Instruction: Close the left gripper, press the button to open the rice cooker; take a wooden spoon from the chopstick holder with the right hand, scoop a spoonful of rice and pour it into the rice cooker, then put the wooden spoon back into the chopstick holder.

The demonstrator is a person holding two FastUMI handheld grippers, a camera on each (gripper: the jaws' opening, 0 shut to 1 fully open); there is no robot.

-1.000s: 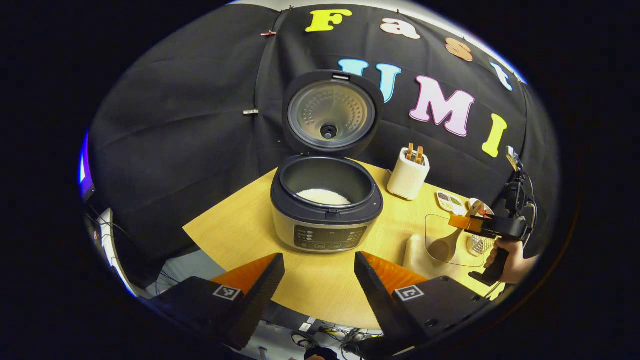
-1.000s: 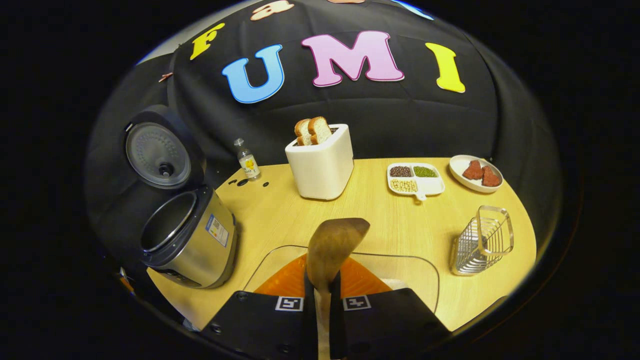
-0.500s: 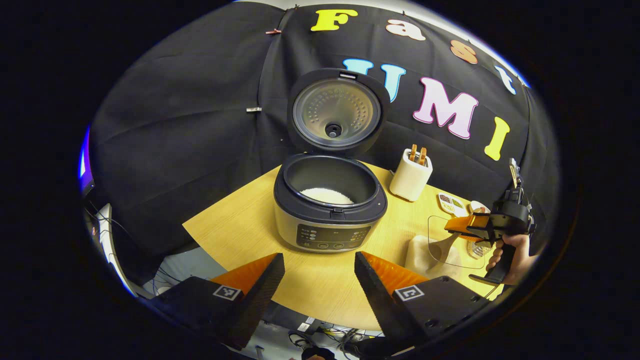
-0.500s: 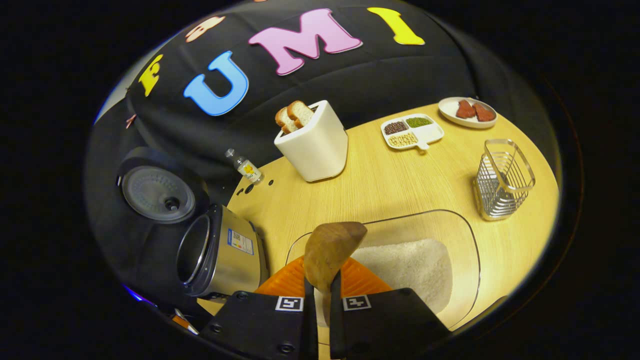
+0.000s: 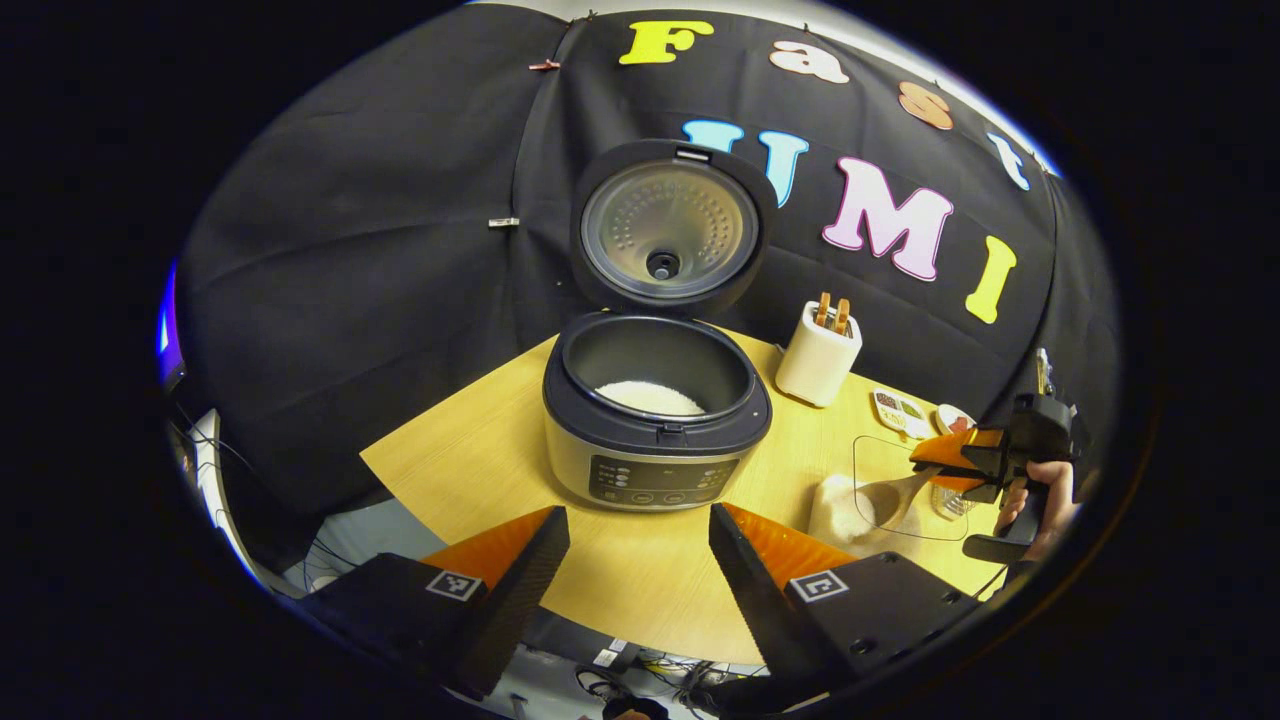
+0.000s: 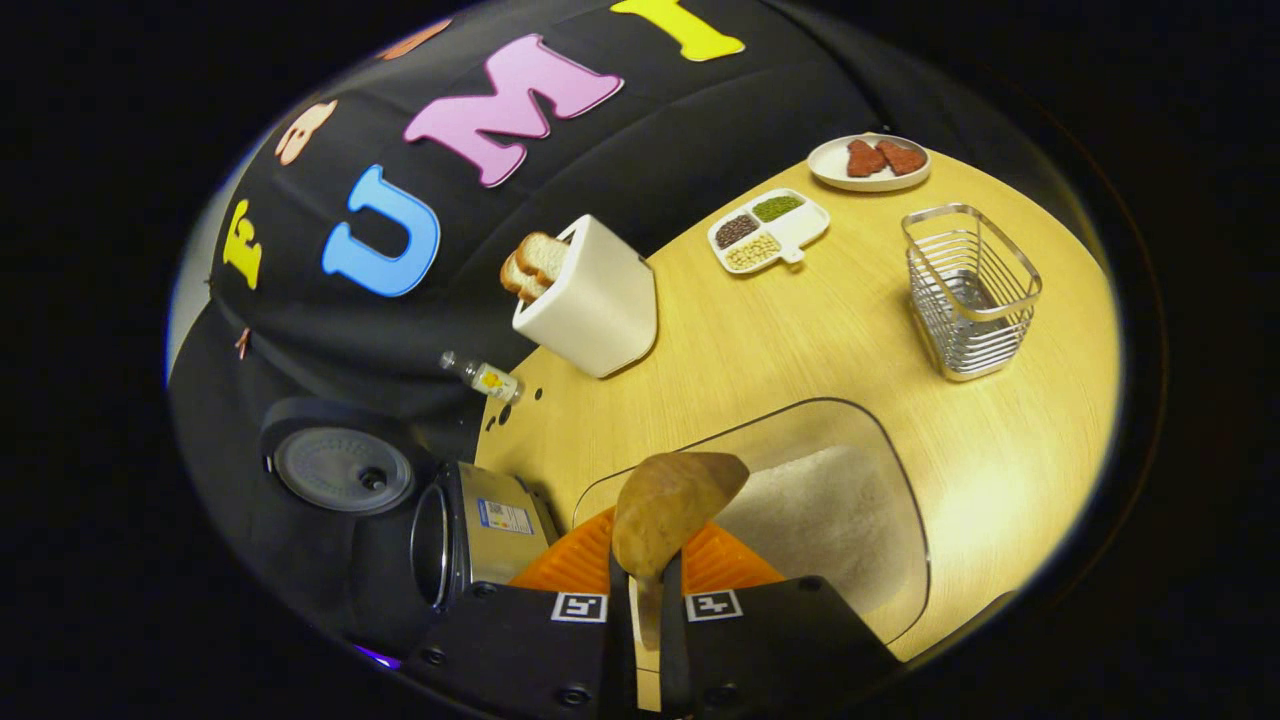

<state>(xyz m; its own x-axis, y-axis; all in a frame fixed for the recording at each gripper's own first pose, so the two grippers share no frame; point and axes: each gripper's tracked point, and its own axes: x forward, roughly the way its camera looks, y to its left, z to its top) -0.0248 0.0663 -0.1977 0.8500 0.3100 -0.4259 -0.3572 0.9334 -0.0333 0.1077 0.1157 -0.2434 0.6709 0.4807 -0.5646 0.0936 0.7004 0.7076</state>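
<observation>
The rice cooker (image 5: 655, 455) stands in the middle of the table with its lid (image 5: 668, 225) raised and white rice (image 5: 650, 397) in the pot. My left gripper (image 5: 640, 545) hangs open in front of it, holding nothing. In the right gripper view, my right gripper (image 6: 645, 590) is shut on the handle of the wooden spoon (image 6: 675, 505). The spoon's bowl hangs over the rice heap (image 6: 810, 500) in a clear container (image 6: 880, 430). The wire chopstick holder (image 6: 968, 290) stands to the right. The left gripper view shows the right gripper (image 5: 935, 460) and spoon (image 5: 885, 500) tilted down into that container.
A white toaster (image 6: 590, 300) with bread slices stands at the back, a small bottle (image 6: 485, 378) left of it. A divided dish (image 6: 768, 230) of beans and a plate (image 6: 868, 160) with red pieces lie far right. The cooker (image 6: 470, 530) is at my right gripper's left.
My right gripper has rolled and dipped toward the clear container, bringing the spoon's bowl down over the rice heap. The left gripper has stayed open and nearly still.
</observation>
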